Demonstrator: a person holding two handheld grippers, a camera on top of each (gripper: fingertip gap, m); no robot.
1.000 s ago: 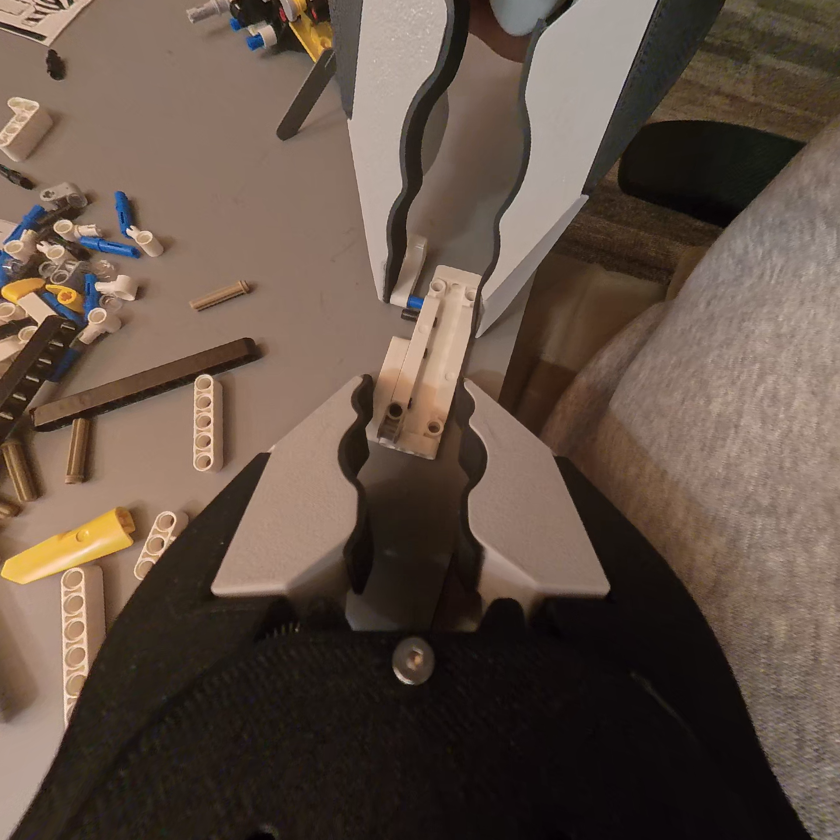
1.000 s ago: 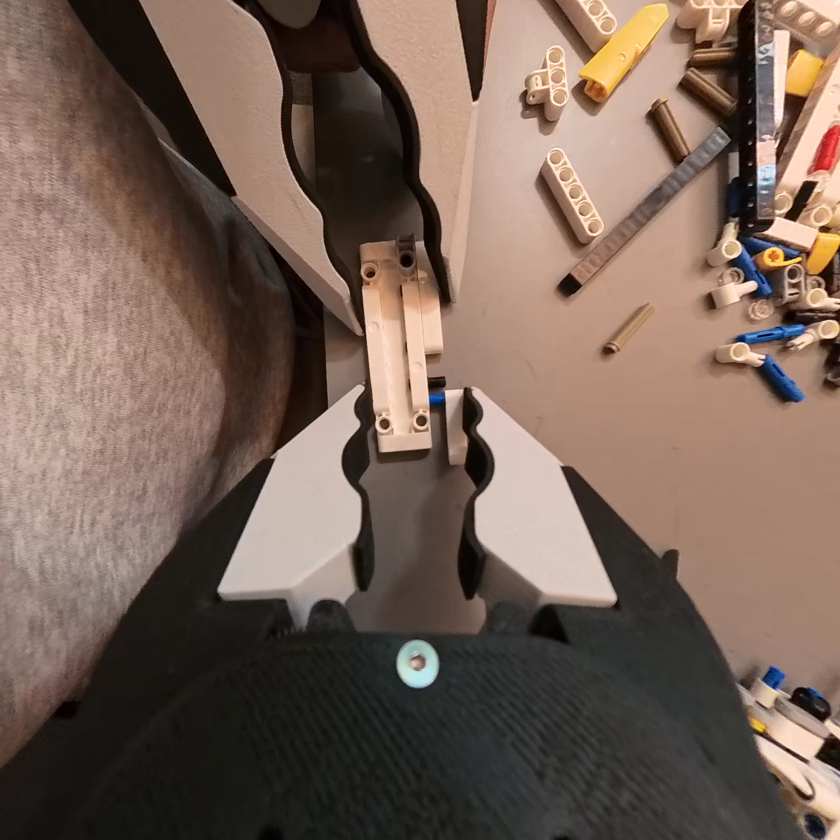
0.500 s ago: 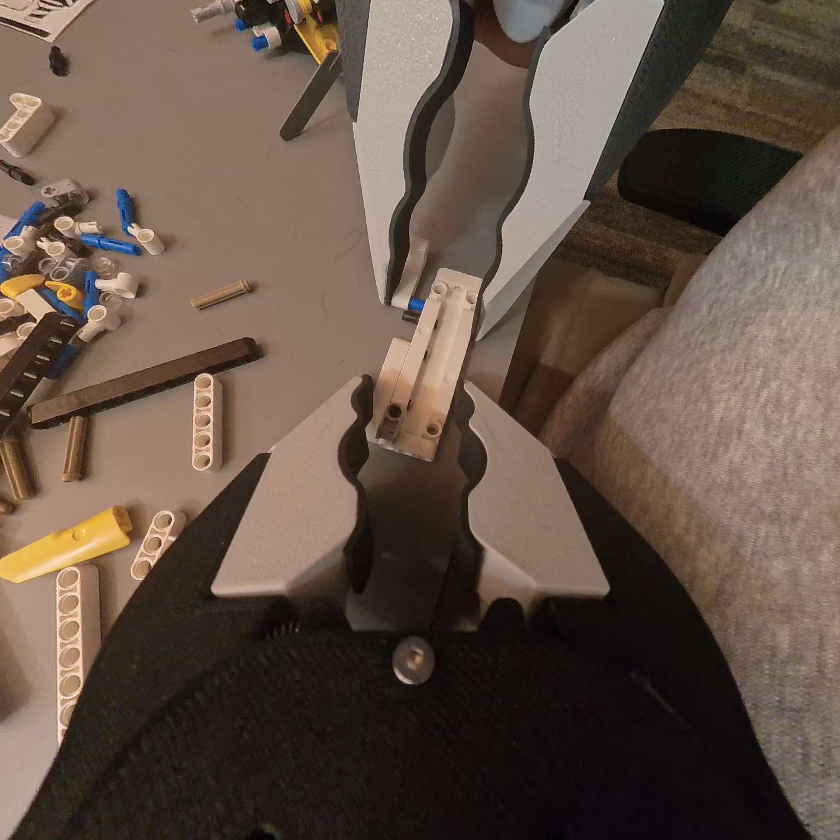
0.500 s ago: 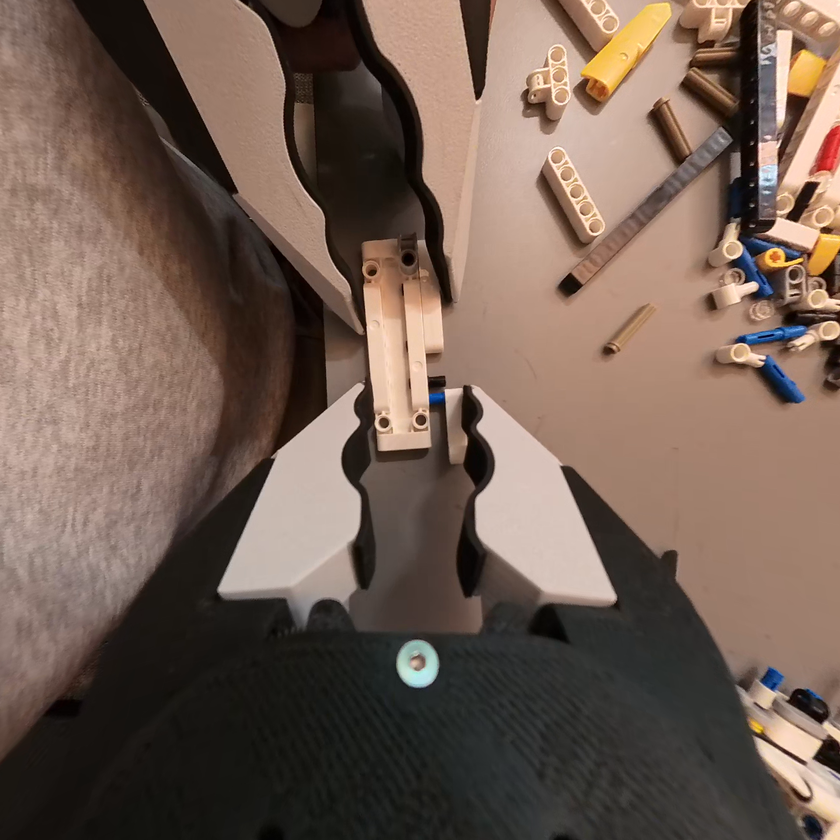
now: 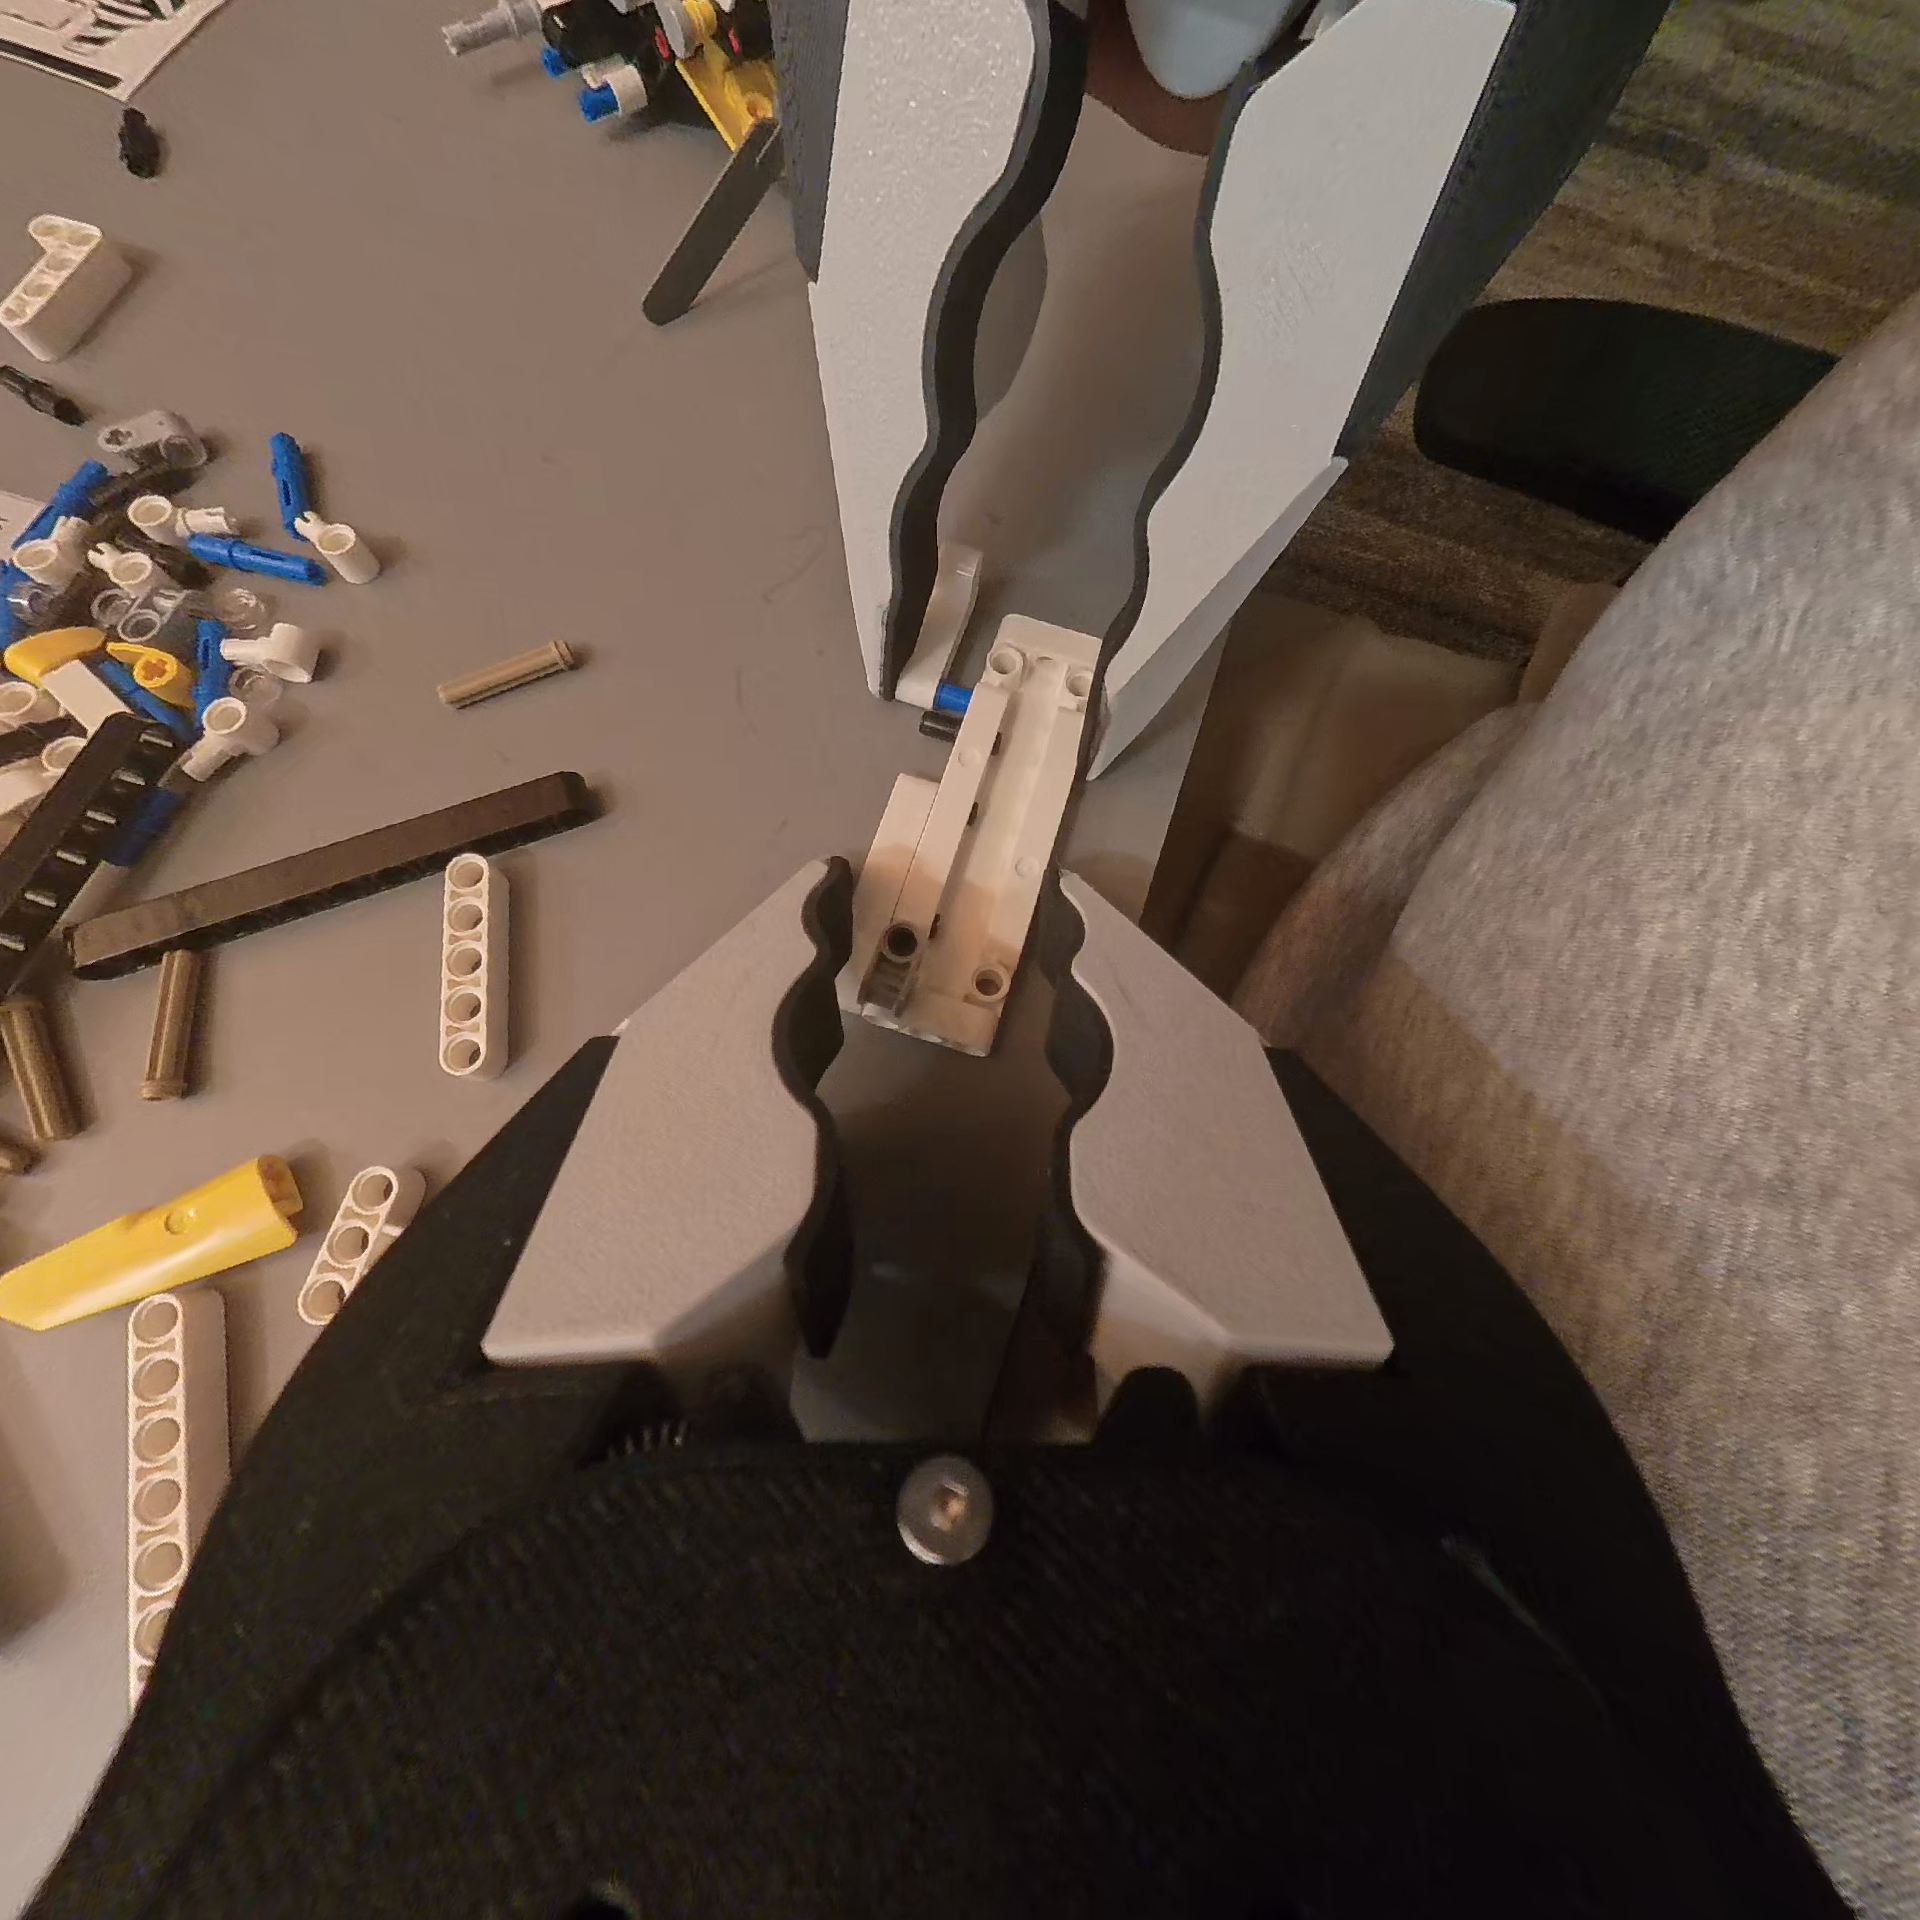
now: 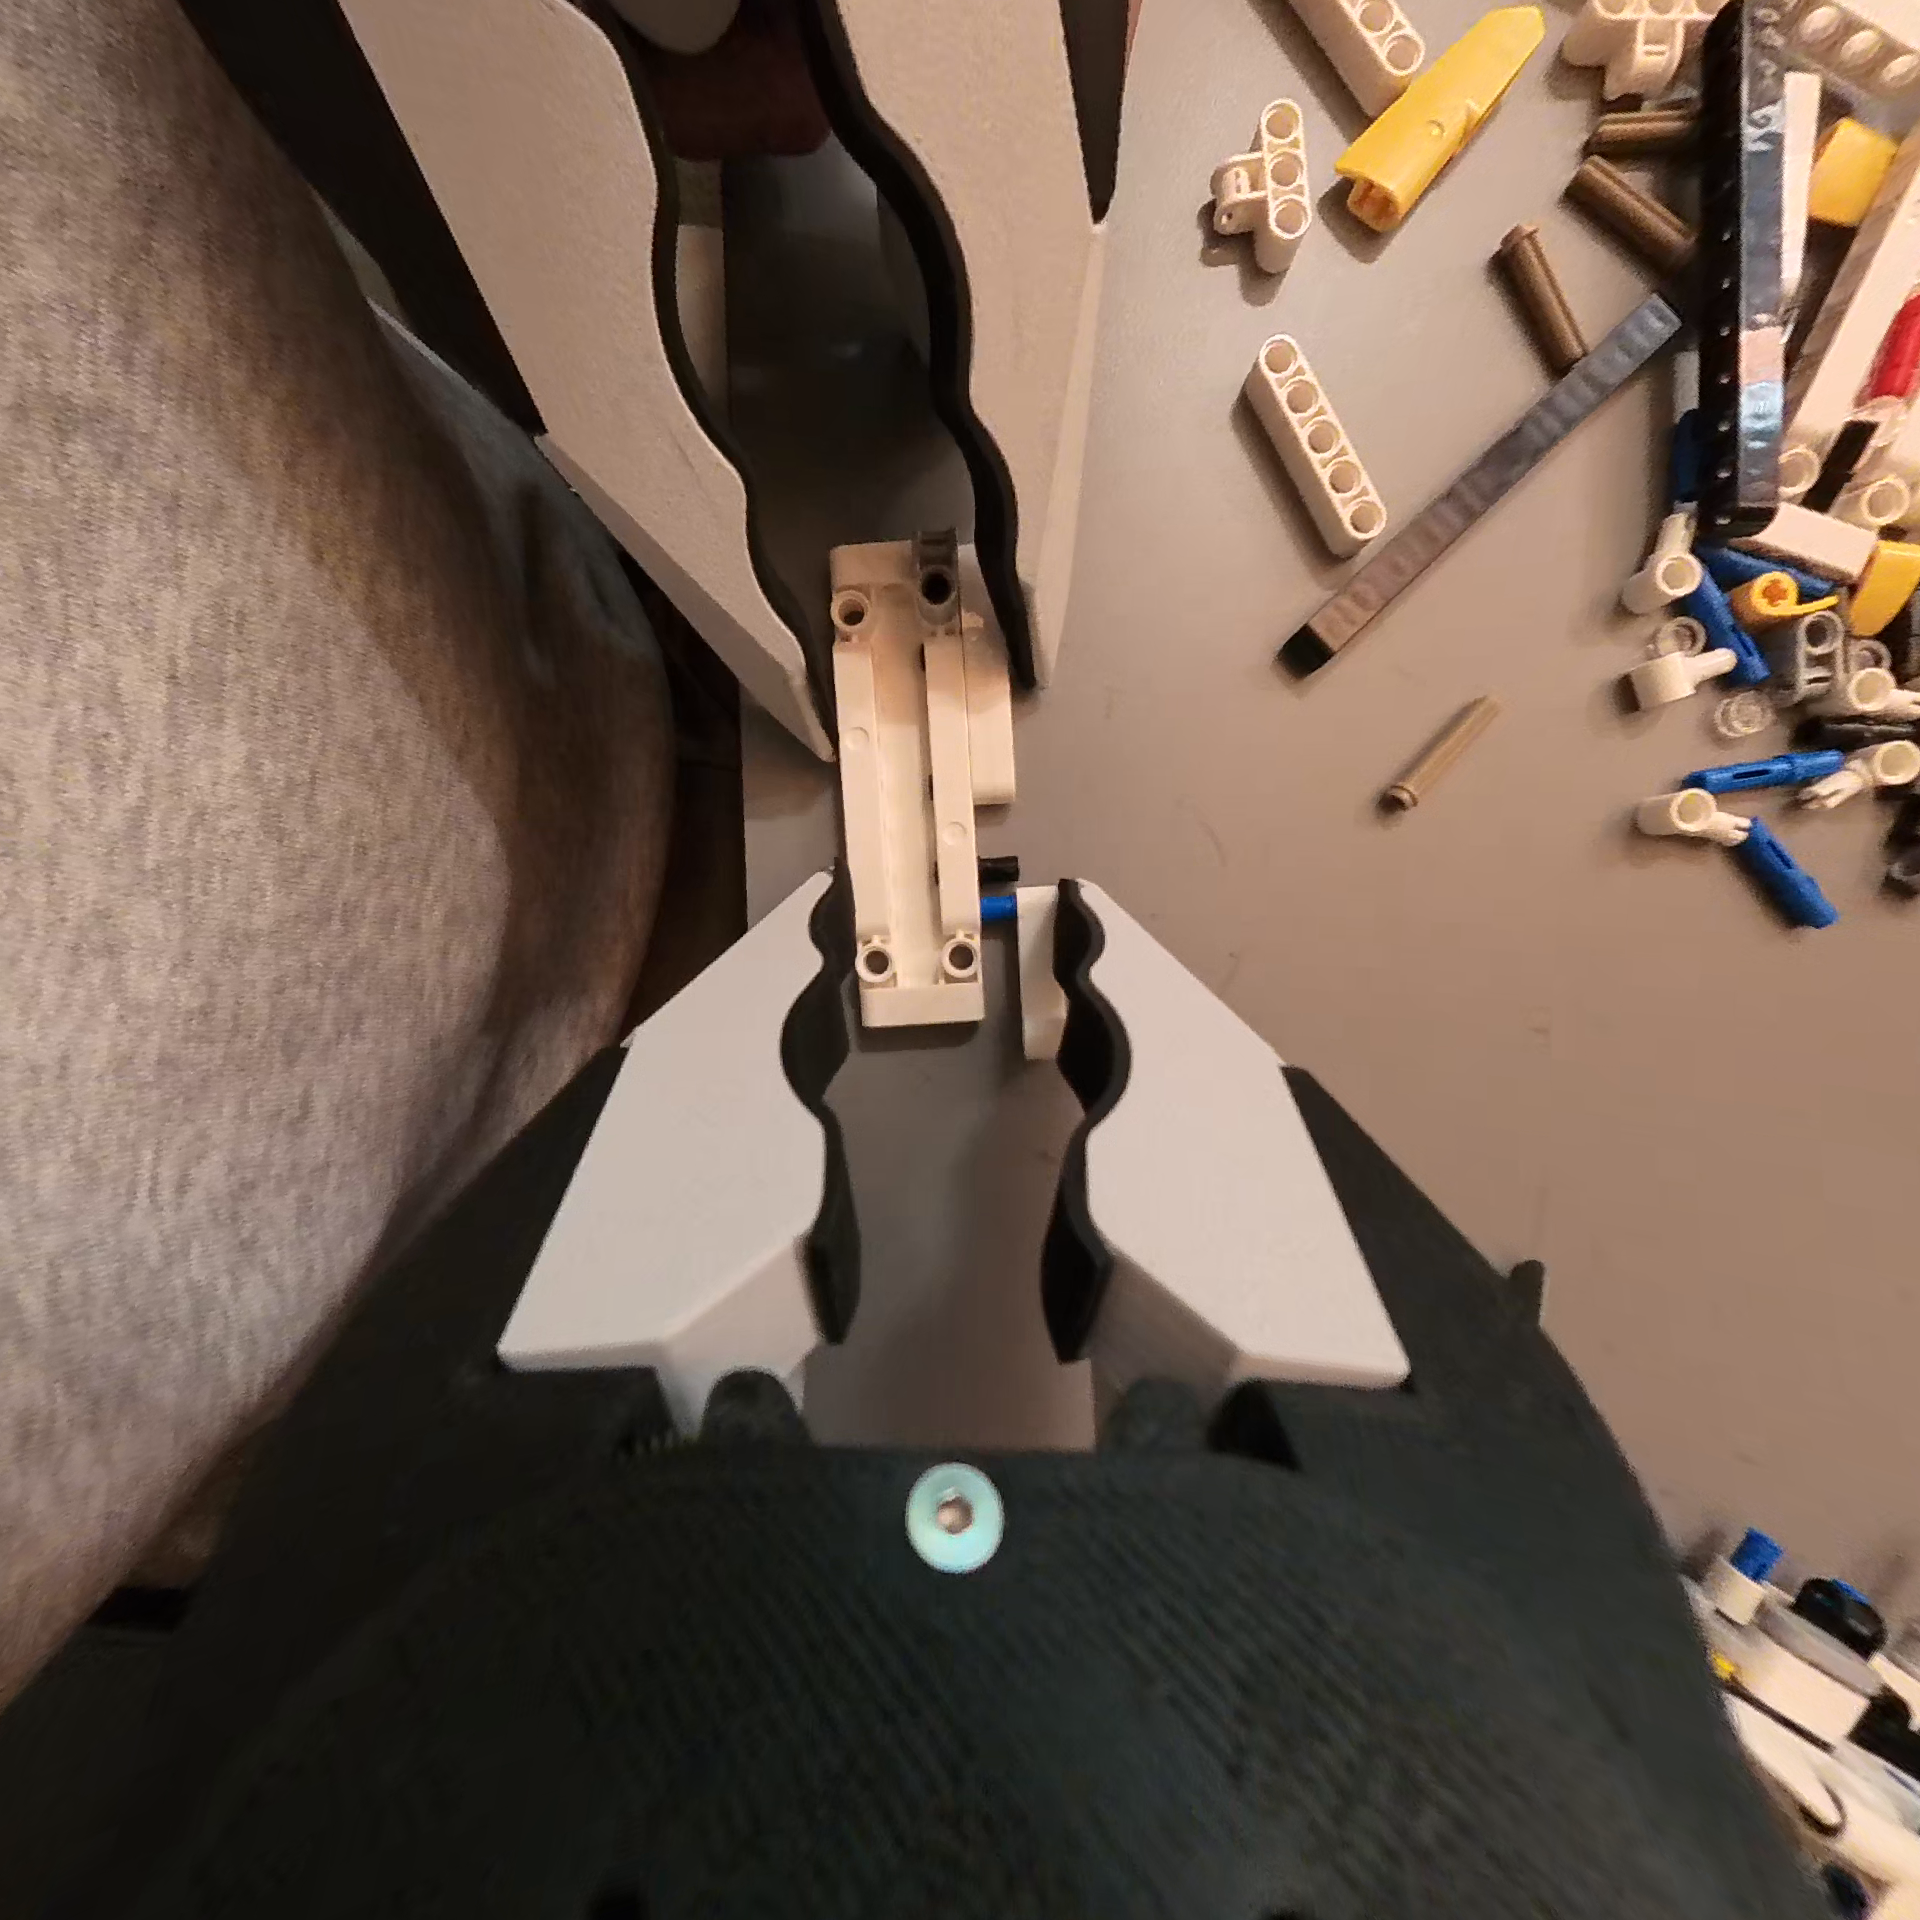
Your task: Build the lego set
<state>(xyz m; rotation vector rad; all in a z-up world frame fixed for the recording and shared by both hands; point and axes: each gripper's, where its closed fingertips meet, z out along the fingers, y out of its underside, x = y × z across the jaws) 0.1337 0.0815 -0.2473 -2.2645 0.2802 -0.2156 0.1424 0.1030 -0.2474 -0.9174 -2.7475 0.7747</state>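
Note:
A white lego assembly [image 5: 982, 852] of long beams hangs in the air between my two grippers, which face each other. My left gripper [image 5: 945, 925] is shut on its near end, where a grey pin hole shows. My right gripper [image 6: 945, 914] closes on the other end [image 6: 914, 935] together with a small white piece [image 6: 1039, 977]. That piece lies against the right finger pad, and a blue pin [image 6: 997, 906] bridges it to the assembly. The left wrist view shows the small piece [image 5: 940, 623] and the blue pin [image 5: 951, 694] at the far gripper [image 5: 997, 675].
On the grey table [image 5: 468, 364] lie loose pieces: white beams [image 5: 473, 966], a long black beam [image 5: 332, 873], a yellow panel [image 5: 156, 1242], tan pins and blue pins. A part-built model [image 5: 665, 62] stands at the far edge. A person's grey clothing [image 5: 1662, 935] borders the table. The tips of both grippers are at nearly the same place.

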